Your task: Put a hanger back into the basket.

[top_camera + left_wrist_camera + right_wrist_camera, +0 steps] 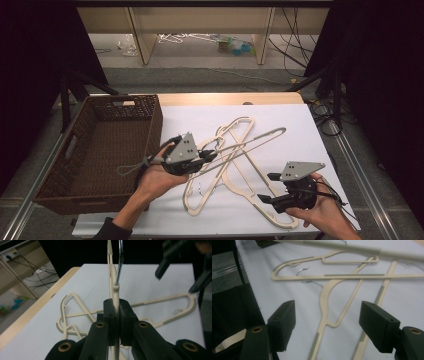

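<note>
Several cream plastic hangers (pixel 240 175) with metal hooks lie crossed on the white table cover (pixel 295 125). My left gripper (pixel 209 156) is shut on one hanger (pixel 252 141) near its neck and holds it tilted above the pile. In the left gripper view the jaws (pixel 115 307) pinch that hanger (pixel 113 275) just below its chrome hook (pixel 120 262). My right gripper (pixel 266 187) stands open over the front right of the pile. In the right gripper view its pads (pixel 283 321) sit wide apart above a lying hanger (pixel 325 297), touching nothing.
An empty brown wicker basket (pixel 154 122) stands at the left edge of the table, right beside my left hand. Cables (pixel 325 115) trail off the table's far right corner. A wooden shelf (pixel 200 30) stands beyond the table.
</note>
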A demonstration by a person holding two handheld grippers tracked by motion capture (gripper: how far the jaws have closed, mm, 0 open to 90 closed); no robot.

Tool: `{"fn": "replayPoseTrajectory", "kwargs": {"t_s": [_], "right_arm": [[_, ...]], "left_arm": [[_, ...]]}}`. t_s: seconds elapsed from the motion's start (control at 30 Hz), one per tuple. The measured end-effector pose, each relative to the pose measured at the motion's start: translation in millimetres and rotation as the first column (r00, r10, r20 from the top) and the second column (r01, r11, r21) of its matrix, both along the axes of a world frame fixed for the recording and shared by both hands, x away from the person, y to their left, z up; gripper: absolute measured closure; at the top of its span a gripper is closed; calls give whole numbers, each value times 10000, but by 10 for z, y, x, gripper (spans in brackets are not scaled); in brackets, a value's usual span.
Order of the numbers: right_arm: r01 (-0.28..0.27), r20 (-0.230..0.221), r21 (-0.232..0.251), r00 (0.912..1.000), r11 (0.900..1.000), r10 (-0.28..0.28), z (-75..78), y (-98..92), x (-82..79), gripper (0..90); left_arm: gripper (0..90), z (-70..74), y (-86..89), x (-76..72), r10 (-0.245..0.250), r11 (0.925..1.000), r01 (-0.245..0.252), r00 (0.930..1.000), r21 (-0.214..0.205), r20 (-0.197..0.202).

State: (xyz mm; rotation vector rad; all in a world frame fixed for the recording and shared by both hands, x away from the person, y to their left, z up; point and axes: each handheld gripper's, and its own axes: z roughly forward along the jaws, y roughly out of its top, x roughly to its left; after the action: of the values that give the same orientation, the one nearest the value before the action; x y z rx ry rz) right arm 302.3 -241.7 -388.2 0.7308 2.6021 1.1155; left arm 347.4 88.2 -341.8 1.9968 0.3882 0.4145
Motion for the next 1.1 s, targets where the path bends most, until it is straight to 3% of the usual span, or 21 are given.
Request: {"fn": "replayPoseTrajectory", "kwargs": {"t_s": [0.03,0.13,0.2,0.23,0.3,0.37,0.43,0.47,0.5,0.53,0.6,0.63,0.7,0.73,0.87,0.9,0.97,1.0,1.03,1.07,1.1], "right_arm": [[-62,-68,1,10000,10000,62,-16,1,6,306],[1,-169,-22,9999,10000,-1,-43,2,11,304],[7,-159,-25,9999,10000,-7,-70,4,18,304],[7,-159,-25,9999,10000,-7,-70,4,18,304],[-52,-256,-45,9997,10000,51,-87,5,21,304],[-16,-249,-23,9997,10000,15,-96,4,23,304],[-18,-246,-31,9997,10000,18,-101,2,25,304],[12,-312,-50,9995,10000,-13,-110,-1,28,304],[12,-312,-50,9995,10000,-13,-110,-1,28,304],[19,-313,-51,9995,10000,-20,-115,-8,29,304],[17,-331,-43,9995,10000,-18,-116,-10,29,304],[25,-327,-50,9995,10000,-27,-127,-16,34,302],[26,-359,-60,9994,10000,-28,-142,-16,39,300],[26,-359,-60,9994,10000,-28,-142,-16,39,300],[-67,-486,-170,9988,9998,59,-191,2,42,281],[-67,-486,-170,9988,9998,59,-191,2,42,281],[-23,-485,-141,9988,9999,16,-215,6,50,272],[-23,-485,-141,9988,9999,16,-215,6,50,272],[16,-540,-152,9985,9999,-24,-221,8,51,269],[51,-489,-97,9988,9999,-56,-244,16,54,268],[-55,-610,-237,9981,9997,40,-236,7,57,268]], "left_arm": [[857,63,32,3,80,9996,-85,9998,-286,-177],[857,196,111,22,267,9983,-289,9987,-513,-435],[857,399,252,45,517,9923,-618,9941,-1070,-950],[857,399,252,45,517,9923,-618,9941,-1070,-950],[857,533,360,50,621,9869,-790,9908,-1405,-1206],[858,731,542,43,741,9753,-1013,9872,-1960,-1415],[857,798,610,37,753,9708,-1043,9875,-2158,-1383],[857,923,751,10,846,9612,-1153,9879,-2504,-1302],[857,923,751,10,846,9612,-1153,9879,-2504,-1302],[857,989,846,-8,871,9553,-1184,9883,-2707,-1249],[857,1078,1010,-23,1177,9521,-1435,9870,-2699,-1096],[857,1123,1152,-26,1571,9487,-1788,9823,-2607,-1023],[857,1137,1302,-19,2085,9466,-2234,9741,-2326,-873],[857,1137,1302,-19,2085,9466,-2234,9741,-2326,-873],[857,1045,1659,10,2965,9272,-3044,9526,-2183,-686],[857,1045,1659,10,2965,9272,-3044,9526,-2183,-686],[857,927,1843,64,3475,9140,-3544,9351,-1976,-697],[857,927,1843,64,3475,9140,-3544,9351,-1976,-697],[857,871,1911,95,3608,9122,-3660,9306,-1841,-620],[857,795,1995,127,3858,9051,-3905,9205,-1683,-615],[857,795,1995,127,3858,9051,-3905,9205,-1683,-615]]}}
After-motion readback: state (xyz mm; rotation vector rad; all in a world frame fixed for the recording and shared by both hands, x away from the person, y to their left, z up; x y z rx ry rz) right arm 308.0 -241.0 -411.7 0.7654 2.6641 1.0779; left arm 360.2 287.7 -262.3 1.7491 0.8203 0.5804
